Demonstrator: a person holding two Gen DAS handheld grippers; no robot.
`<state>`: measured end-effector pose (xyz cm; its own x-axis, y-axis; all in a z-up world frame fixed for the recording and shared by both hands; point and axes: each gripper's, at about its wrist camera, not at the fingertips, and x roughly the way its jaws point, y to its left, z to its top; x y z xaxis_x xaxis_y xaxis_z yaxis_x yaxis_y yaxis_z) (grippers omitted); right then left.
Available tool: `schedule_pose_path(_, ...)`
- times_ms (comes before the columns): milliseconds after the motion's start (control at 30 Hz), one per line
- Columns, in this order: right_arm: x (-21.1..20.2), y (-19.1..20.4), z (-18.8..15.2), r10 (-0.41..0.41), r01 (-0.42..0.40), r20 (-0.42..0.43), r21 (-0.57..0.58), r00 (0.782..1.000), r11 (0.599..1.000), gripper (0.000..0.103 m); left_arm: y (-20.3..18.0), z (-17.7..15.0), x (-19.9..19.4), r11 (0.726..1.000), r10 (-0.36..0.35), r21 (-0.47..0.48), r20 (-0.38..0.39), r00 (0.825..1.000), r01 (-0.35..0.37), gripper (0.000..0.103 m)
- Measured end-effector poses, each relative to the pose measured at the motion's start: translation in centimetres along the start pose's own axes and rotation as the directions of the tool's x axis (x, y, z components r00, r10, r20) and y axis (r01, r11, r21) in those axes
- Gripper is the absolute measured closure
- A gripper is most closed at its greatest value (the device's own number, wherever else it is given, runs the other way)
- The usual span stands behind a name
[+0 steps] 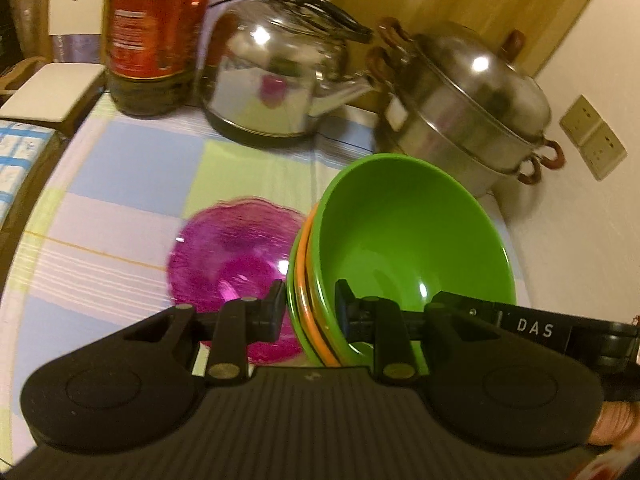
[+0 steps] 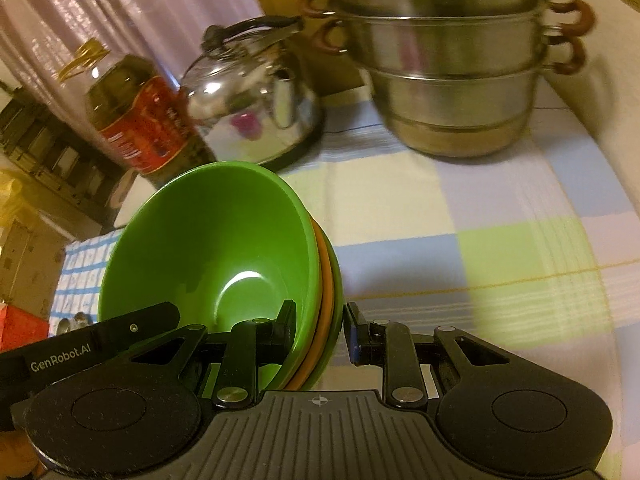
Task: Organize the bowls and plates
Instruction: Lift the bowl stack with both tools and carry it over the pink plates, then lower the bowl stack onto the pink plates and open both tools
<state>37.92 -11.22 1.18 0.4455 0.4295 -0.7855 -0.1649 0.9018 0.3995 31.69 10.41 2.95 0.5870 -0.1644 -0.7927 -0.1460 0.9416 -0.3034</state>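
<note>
A nested stack of green and orange bowls (image 1: 404, 240) hangs tilted above the table, held from both sides. My left gripper (image 1: 310, 312) is shut on the stack's left rim, one finger inside the top green bowl and one outside. In the right wrist view the same bowl stack (image 2: 208, 240) sits at the left, and my right gripper (image 2: 318, 332) is shut on its right rim in the same way. A translucent purple plate (image 1: 232, 256) lies flat on the checked tablecloth (image 1: 132, 184), below and left of the stack.
At the back of the table stand a steel kettle (image 1: 272, 72), a stacked steel steamer pot (image 1: 468, 108) and a bottle of oil with a red label (image 1: 156, 36). A wall with a socket (image 1: 592, 140) rises at the right. Bare checked cloth (image 2: 500, 240) lies right of the bowls.
</note>
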Motion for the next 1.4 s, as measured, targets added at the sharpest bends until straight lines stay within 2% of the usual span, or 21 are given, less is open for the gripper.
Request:
schedule_pose_path(233,3.6,2.4,0.8,0.022,-0.022,-0.029,-0.02,0.999,1.0,0.078,3.4,0.7,1.2,0.999,0.039,-0.025,-0.009,0.999,-0.039,0.08)
schedule_pose_path(700,10.3,2.5,1.2,0.024,-0.024,-0.088,0.002,0.996,1.0,0.078,6.7,1.2,5.9,0.996,0.074,-0.043,-0.059,0.996,-0.077,0.081)
schedule_pose_path(1400,12.6,2.6,1.2,0.024,-0.023,-0.09,0.004,0.996,1.0,0.077,7.6,1.3,7.8,0.995,0.089,-0.048,-0.055,0.995,-0.092,0.08)
